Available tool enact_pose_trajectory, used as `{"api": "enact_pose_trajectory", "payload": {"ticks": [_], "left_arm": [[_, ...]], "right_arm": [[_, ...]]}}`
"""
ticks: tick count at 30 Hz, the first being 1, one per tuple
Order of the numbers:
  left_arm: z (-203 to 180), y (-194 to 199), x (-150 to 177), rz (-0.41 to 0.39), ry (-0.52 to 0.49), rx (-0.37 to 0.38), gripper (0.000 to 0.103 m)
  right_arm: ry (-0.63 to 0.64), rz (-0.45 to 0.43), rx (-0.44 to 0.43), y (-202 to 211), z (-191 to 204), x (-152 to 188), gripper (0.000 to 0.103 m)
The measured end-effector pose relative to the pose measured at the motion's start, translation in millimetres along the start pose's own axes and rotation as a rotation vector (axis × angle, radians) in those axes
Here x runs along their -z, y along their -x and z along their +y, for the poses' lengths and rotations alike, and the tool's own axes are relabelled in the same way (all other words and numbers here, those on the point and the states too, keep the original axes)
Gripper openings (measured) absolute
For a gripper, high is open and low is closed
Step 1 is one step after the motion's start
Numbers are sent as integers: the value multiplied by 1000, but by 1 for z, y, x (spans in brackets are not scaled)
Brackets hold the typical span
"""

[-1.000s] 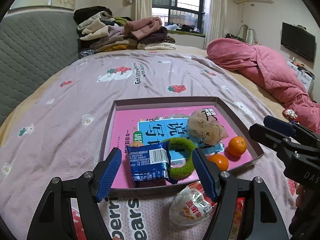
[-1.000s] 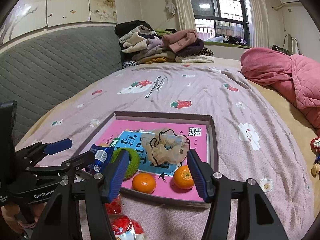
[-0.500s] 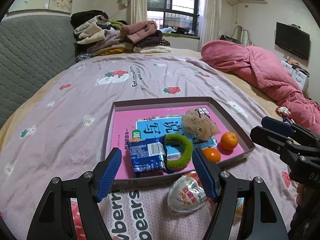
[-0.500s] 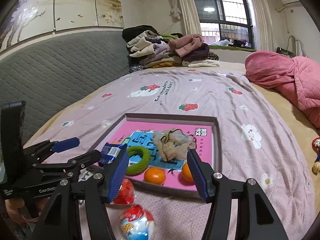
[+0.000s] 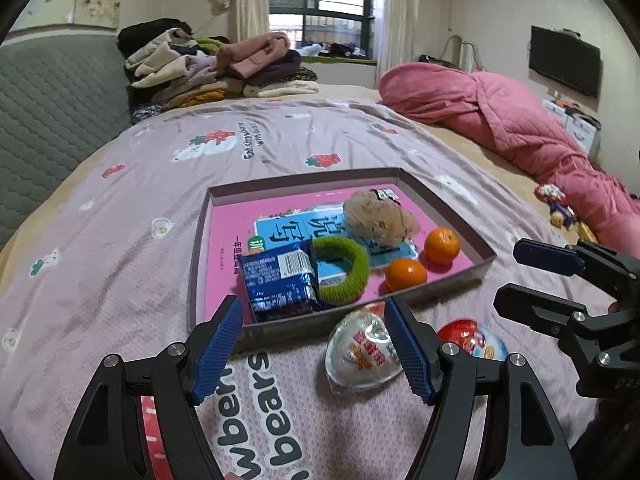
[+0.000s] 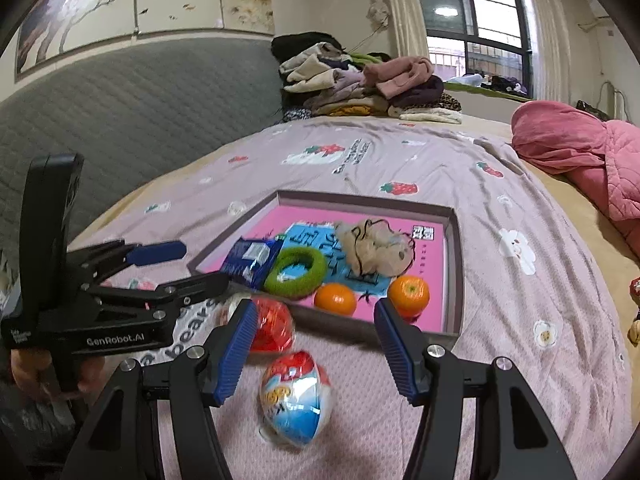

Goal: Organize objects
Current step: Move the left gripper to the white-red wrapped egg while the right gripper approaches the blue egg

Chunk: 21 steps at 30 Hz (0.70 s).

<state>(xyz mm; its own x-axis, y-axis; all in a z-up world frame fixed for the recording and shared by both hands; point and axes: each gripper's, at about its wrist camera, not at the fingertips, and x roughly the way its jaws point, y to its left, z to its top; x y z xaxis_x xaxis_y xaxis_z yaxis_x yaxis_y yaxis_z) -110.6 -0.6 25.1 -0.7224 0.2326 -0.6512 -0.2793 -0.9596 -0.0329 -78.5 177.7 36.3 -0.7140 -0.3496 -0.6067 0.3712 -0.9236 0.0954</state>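
both grippers are released and hold nothing. left gripper (image 5: 314,344) hangs over the bedsheet (image 5: 120,240) just in front of the tray (image 5: 448,208), and a clear-wrapped toy egg (image 5: 360,354) lies between its fingers, nearer the right one. right gripper (image 6: 312,350) hangs over the blue and red toy egg (image 6: 296,396), which lies on the sheet between its open fingers, not touched.

the tray already carries a pink book (image 5: 224,256), a blue snack packet (image 5: 278,280), a green hair ring (image 5: 344,268), a beige mesh pouch (image 5: 378,216) and two oranges (image 5: 406,274).

i think the eggs are the risk. their wrapping looks smooth and the shape is round, so a finger that closes off centre may push the egg away over the soft sheet. both grippers work near each other, so they may also collide. the tray wall is low, and a dropped egg could knock an orange.

only the right wrist view shows the red egg (image 6: 274,330) clearly beside the tray and the person's hand (image 6: 36,372) on the left gripper's handle. only the left wrist view shows a red object (image 5: 150,432) under its own left finger; what it is i cannot tell.
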Motion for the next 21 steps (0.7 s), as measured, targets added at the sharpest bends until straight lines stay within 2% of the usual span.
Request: {"api": "enact_pose_trajectory", "payload": {"ticks": [14, 21], "left_arm": [[-14, 1, 30, 1, -160, 16, 74], [-17, -9, 30, 25, -170, 15, 74]], "right_arm": [[53, 80, -9, -3, 0, 29, 60], [81, 122, -20, -9, 6, 39, 60]]}}
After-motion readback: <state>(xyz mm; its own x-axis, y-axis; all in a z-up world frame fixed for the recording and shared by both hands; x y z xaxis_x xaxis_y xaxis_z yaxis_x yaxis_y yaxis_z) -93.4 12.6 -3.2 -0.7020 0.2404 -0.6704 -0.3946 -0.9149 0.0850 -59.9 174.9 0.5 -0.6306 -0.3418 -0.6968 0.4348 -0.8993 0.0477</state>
